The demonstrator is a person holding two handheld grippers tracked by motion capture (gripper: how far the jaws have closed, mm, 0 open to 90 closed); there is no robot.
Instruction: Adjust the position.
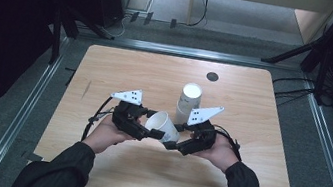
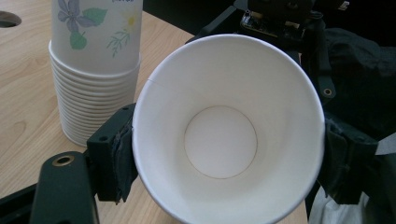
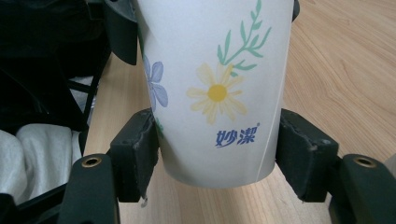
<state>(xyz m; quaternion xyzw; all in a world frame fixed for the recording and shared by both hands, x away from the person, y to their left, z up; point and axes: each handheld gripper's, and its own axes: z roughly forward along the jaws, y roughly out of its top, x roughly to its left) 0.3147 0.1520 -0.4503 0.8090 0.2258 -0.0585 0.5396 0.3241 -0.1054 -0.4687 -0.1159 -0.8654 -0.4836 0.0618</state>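
The white paper cup with a printed yellow daisy, blue flower and green sprig point(image 3: 215, 88) carries a blue brand mark in Chinese characters, 妙潔, with a small registered sign after it, low on its wall beneath the daisy; the blue lettering at the top edge of the stack of white flower-printed paper cups point(image 2: 95, 70) is cut off and unreadable

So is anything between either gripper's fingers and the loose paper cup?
Nothing visible. Both grippers' fingers already press the white flower-printed paper cup; the stack of paper cups stands behind it, apart.
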